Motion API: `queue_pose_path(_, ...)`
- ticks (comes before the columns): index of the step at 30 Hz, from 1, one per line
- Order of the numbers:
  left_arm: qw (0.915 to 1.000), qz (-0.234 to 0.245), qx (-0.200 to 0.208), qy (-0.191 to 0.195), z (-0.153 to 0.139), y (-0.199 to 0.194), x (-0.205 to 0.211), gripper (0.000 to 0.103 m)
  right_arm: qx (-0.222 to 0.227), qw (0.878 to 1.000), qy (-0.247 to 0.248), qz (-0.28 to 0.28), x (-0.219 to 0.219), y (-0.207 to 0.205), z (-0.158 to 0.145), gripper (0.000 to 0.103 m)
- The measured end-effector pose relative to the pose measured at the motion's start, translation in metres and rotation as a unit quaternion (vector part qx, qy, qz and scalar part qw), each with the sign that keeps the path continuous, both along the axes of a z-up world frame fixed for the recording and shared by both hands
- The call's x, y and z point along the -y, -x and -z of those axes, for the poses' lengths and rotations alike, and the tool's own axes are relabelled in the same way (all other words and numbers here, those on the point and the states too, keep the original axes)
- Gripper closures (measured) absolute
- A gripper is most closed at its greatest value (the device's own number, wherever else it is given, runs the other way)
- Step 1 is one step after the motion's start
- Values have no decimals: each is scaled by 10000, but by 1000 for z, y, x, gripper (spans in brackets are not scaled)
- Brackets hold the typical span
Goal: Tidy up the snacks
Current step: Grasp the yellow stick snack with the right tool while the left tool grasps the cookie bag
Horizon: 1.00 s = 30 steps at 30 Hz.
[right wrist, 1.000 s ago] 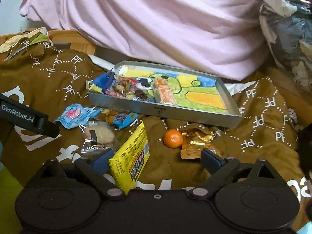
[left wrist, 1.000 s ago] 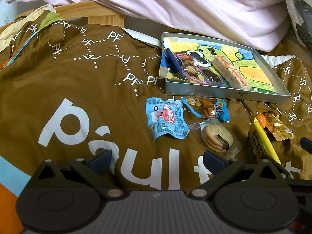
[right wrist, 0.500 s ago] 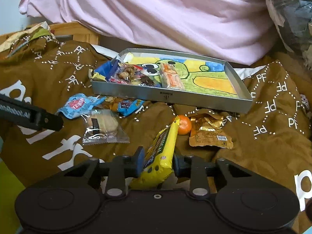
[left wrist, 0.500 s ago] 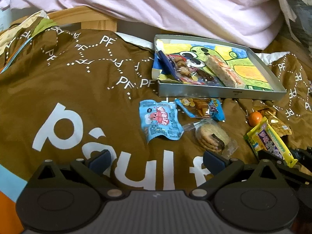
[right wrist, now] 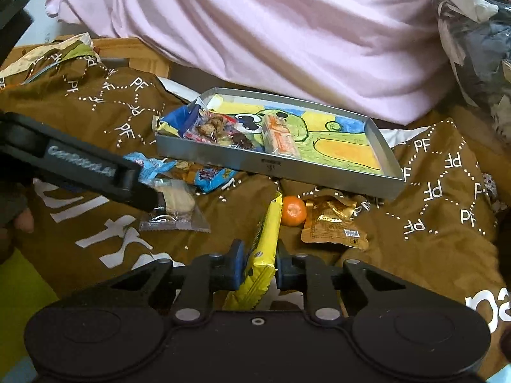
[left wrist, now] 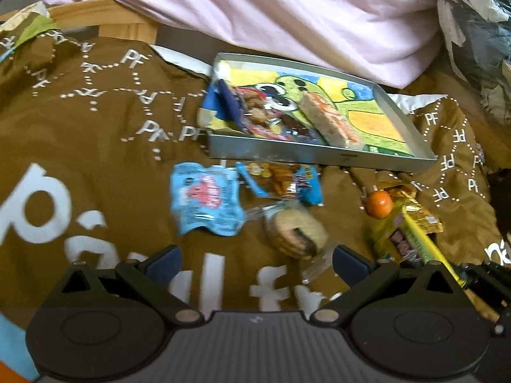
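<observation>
Pink bedding (right wrist: 271, 32) fills the back, and a brown printed cloth (left wrist: 80, 146) spreads across the bed in front of it. On that cloth sits the metal tray (right wrist: 274, 164), a cartoon picture lining its floor, with a few wrapped snacks and a pale bar (right wrist: 281, 137) lying at its left end. Right tongs (right wrist: 260, 263) are pressed together on the yellow pack (right wrist: 263, 249), pinching its near end, the pack tilted up and pointing toward the tray. Just beyond its far tip, an orange (right wrist: 293, 210) touches a gold packet (right wrist: 332, 223). Left tongs (left wrist: 255, 258) are spread wide and empty, hovering low over the cloth, the cookie bag (left wrist: 295, 233) just ahead between the fingers. The blue pouch (left wrist: 206, 199) lies left of that, the view there blurred. Another small blue wrapper (left wrist: 284, 182) rests against the tray's front wall.
</observation>
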<state>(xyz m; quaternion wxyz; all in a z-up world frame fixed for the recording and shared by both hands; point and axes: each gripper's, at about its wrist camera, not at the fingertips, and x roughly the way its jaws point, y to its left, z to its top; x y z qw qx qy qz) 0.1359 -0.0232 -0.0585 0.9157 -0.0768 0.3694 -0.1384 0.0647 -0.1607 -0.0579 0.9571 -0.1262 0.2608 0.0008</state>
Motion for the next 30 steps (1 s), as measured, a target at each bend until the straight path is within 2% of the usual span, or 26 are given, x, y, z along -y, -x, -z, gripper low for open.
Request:
queue_pose_path(4,9994,239,-50,241,0,-4,12,1,-14,10000,25,-12,-1,-1,1,83)
queue_pose_path(8,9978,184,-80,639,-1,-15,17,1,-49,10000,0,-4,1,-2,0,82)
queue_pose_path(11,9972,180,-185,707,2,-27,23,1,-59,10000,3,2,1,-3,-1,82)
queue_pose_path(15,9973,118,-400,604,9,-41,29,1,-63,10000,36,-3,0,-4,0,82)
queue_pose_path(19,9979,30,-448,474,12,-48,34,1,-63,10000,64,-10,-1,-4,0,82)
queue_pose_path(23,9984,65,-540,122,15,-56,44,1,-68,10000,21,2,1,-3,0,82)
queue_pose_path(27,9976,196,-408,-518,16,-52,56,14,-70,10000,-42,20,2,-2,-2,81)
queue_pose_path(30,9969,237,-347,-672,14,-49,55,26,-60,10000,-67,4,2,-1,-3,81)
